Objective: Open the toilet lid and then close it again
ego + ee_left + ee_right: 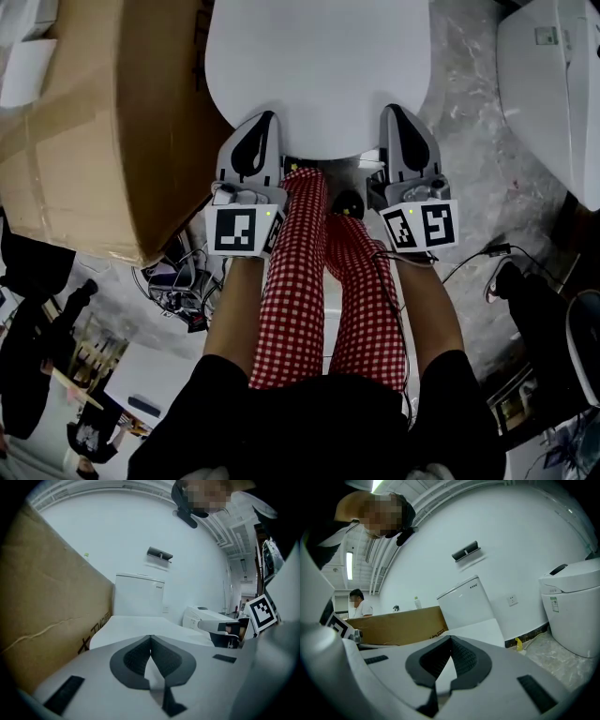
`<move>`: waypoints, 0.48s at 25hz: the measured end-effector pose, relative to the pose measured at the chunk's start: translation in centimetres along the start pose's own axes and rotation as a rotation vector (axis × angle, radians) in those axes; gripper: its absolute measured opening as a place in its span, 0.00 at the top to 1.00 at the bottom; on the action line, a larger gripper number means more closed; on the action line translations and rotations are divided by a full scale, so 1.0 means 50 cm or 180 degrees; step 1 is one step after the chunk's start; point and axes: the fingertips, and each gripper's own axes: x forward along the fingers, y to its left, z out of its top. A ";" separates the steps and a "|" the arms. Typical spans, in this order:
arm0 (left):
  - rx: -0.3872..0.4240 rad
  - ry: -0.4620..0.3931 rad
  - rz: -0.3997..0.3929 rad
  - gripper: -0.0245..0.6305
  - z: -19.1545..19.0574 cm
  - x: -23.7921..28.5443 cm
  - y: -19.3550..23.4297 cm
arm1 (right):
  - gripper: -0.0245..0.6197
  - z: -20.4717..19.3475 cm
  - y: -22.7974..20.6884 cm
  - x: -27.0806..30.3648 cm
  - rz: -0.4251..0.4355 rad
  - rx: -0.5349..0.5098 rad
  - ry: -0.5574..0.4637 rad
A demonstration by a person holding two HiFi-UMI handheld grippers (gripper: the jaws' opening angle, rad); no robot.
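Checked trouser legs (314, 281) stand nearest, between my two grippers. Cardboard box (103, 122) sits left of my left gripper (265, 118), whose fingers are pressed together on nothing. Toilet lid (319, 66) lies closed, just ahead of both tips. My right gripper (392, 111) has its fingers pressed together, empty.

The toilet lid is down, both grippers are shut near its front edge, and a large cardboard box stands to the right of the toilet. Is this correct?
No. The cardboard box stands to the left of the toilet, as the head view shows. The rest holds: the toilet lid is down, and the left gripper and right gripper are shut near its front edge.
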 end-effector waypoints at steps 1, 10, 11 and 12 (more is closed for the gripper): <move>0.0006 -0.0003 -0.0004 0.95 -0.003 0.001 0.000 | 0.93 -0.004 -0.001 0.000 -0.0003 0.0001 -0.0001; 0.0042 0.0054 -0.0146 0.95 -0.056 0.024 -0.012 | 0.93 -0.042 -0.006 0.008 0.0061 0.0039 0.0013; 0.0054 0.0060 -0.0181 0.95 -0.059 0.027 -0.016 | 0.93 -0.032 0.003 0.018 0.0137 0.0004 -0.0036; 0.0073 0.0049 -0.0205 0.95 -0.058 0.030 -0.020 | 0.93 -0.021 0.010 0.032 0.0188 -0.0042 -0.0073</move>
